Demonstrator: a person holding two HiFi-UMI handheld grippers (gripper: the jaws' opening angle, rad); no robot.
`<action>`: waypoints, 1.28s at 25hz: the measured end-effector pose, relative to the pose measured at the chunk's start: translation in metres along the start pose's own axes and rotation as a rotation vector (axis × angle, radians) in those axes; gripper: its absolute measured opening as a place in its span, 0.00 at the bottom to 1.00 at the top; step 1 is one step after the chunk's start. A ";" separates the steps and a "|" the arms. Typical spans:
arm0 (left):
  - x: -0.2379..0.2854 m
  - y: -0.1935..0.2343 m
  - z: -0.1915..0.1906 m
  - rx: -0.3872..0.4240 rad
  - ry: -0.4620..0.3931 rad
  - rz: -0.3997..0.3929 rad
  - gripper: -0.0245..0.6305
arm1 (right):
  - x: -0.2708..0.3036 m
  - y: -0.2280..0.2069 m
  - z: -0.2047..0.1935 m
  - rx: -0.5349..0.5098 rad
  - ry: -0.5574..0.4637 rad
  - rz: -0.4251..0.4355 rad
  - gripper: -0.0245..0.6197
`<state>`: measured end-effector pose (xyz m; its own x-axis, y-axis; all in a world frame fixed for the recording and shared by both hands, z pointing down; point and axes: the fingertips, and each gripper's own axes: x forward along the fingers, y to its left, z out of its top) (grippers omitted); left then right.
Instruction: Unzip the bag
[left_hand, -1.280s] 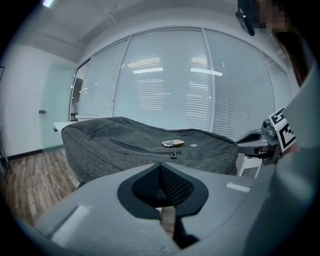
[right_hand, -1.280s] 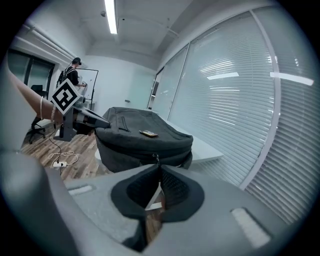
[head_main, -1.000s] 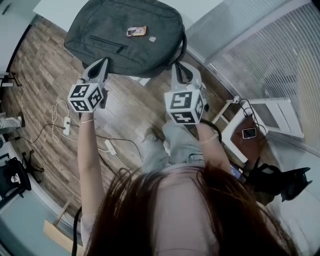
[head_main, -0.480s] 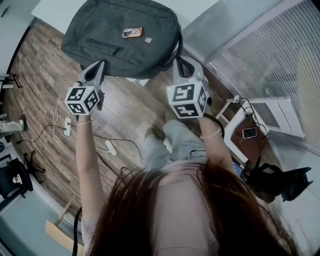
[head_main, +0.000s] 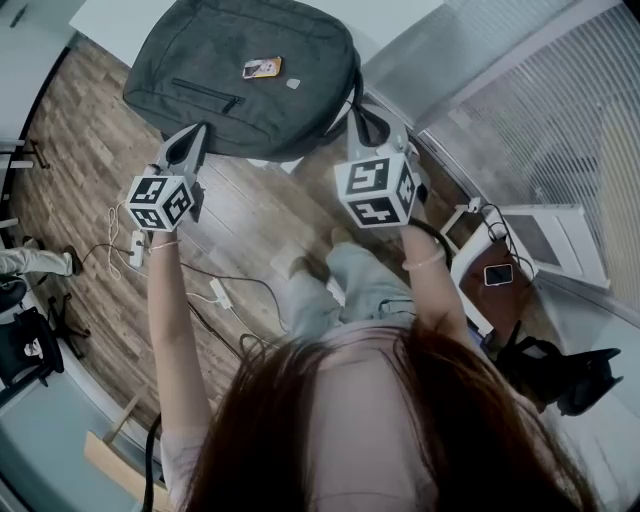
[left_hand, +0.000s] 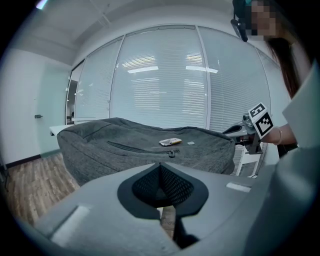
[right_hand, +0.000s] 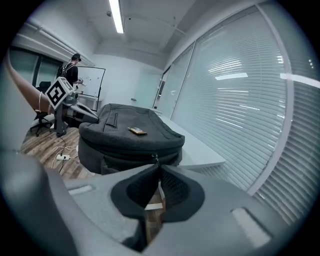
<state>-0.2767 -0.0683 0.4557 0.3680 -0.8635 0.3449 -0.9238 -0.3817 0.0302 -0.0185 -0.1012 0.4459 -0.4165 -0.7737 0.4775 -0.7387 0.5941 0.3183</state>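
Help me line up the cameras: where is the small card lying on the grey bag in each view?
Head view: small card near the top edge, left of centre, on the bag.
Left gripper view: near the picture's centre.
Right gripper view: left of centre, at mid height.
Shared landmark: the pocket zip beside it.

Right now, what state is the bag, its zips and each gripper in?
bag: lying flat, front up
front pocket zip: closed
main zip pull: on the bag's side wall, seemingly pinched
left gripper: shut, empty
right gripper: shut on main zip pull
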 end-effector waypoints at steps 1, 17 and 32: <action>0.000 0.000 0.000 -0.002 -0.003 0.005 0.05 | 0.002 -0.002 0.000 -0.001 -0.003 0.005 0.06; 0.001 -0.003 -0.002 0.049 0.006 0.022 0.05 | 0.024 -0.025 0.001 -0.031 -0.032 0.057 0.06; 0.001 -0.004 -0.001 0.074 0.010 -0.009 0.05 | 0.040 -0.041 0.004 -0.044 -0.026 0.038 0.06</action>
<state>-0.2730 -0.0675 0.4572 0.3748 -0.8569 0.3539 -0.9100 -0.4131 -0.0364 -0.0069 -0.1578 0.4482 -0.4579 -0.7555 0.4685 -0.6983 0.6318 0.3364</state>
